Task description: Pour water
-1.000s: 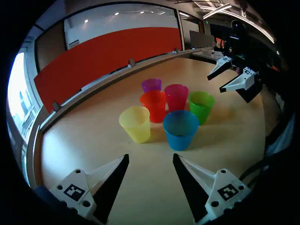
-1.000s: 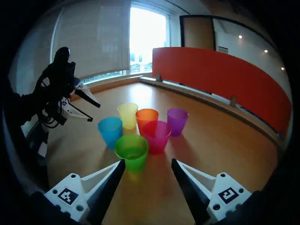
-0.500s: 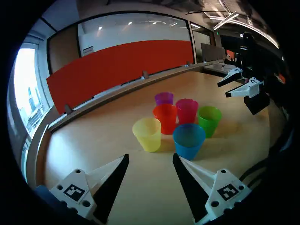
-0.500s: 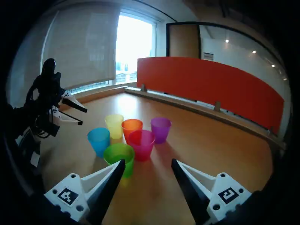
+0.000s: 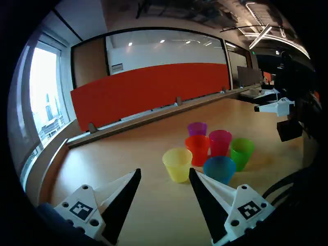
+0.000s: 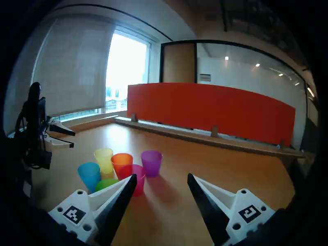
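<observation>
l gripper (image 5: 164, 169) & r gripper (image 6: 161, 175) backed off cups (image 5: 177, 164); both spread, empty.

Six cups (image 5: 198, 149) packed close mid-table; open tabletop (image 5: 119, 160) all round; red partition (image 5: 151, 92) along far edge.

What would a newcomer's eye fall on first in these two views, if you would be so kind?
Most likely the tight cluster of six bright cups on the wooden table, just ahead of the open left gripper. Next, the long red partition along the table's far edge, and the glaring window in the right gripper view.
</observation>
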Available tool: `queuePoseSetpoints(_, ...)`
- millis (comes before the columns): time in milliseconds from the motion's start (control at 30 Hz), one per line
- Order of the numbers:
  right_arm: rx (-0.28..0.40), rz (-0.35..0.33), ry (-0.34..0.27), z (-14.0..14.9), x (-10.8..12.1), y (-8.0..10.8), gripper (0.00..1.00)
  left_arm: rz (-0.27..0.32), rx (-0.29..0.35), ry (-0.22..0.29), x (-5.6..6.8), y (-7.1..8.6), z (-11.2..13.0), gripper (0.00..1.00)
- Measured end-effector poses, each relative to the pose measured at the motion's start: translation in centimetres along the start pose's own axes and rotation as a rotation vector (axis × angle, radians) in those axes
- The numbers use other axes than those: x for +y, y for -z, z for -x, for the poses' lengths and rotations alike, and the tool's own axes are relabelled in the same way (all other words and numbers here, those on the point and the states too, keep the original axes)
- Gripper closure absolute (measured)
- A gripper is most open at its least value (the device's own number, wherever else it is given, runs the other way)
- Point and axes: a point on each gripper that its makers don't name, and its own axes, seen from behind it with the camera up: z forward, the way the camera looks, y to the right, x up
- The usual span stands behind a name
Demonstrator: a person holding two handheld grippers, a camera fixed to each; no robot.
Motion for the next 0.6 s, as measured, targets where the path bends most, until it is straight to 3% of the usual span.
queuePoseSetpoints(300,0.075,0.147,-0.031,-1.0,3.7,0.8,0.05,-0.097,0.087,0.079,-1.7,0.8,-1.3,0.14)
queuePoseSetpoints(600,0.142,0.271,-0.065,-1.5,6.8,2.1,0.05,-0.157,0.165,0.153,-2.3,1.6,-2.4,0.14)
